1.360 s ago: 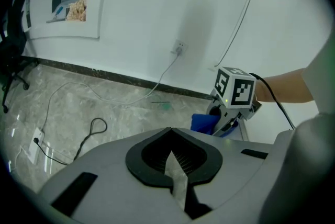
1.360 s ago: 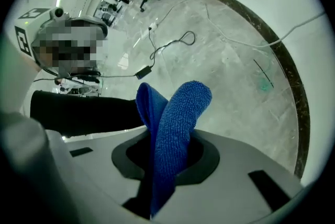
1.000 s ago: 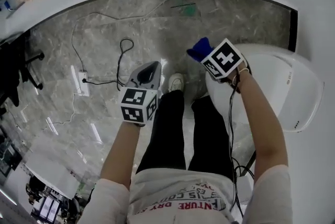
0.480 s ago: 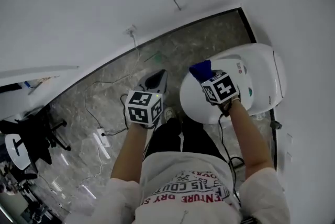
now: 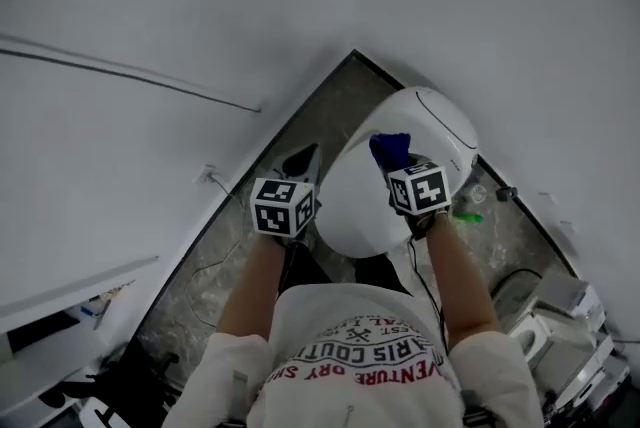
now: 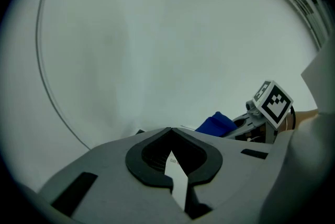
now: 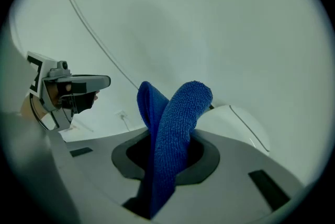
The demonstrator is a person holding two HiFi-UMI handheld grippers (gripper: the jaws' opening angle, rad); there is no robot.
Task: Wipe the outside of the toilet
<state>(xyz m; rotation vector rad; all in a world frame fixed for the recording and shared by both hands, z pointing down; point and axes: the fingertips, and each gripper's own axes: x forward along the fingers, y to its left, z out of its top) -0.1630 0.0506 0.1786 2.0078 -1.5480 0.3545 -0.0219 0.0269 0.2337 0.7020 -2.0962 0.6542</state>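
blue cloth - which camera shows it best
The right gripper view: the blue cloth fills its centre, folded and pinched in the jaws of the right gripper, weave visible. The head view shows only a small blue tuft ahead of that gripper, over the toilet. The left gripper view catches a blue corner beside the right gripper's marker cube.

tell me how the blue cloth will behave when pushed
The blue cloth bends over itself in the right tongs, so probably floppy and light. Its nubby weave likely grips rather than slides on the toilet lid.

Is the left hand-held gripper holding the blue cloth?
No, the cloth is pinched in the right hand-held gripper.
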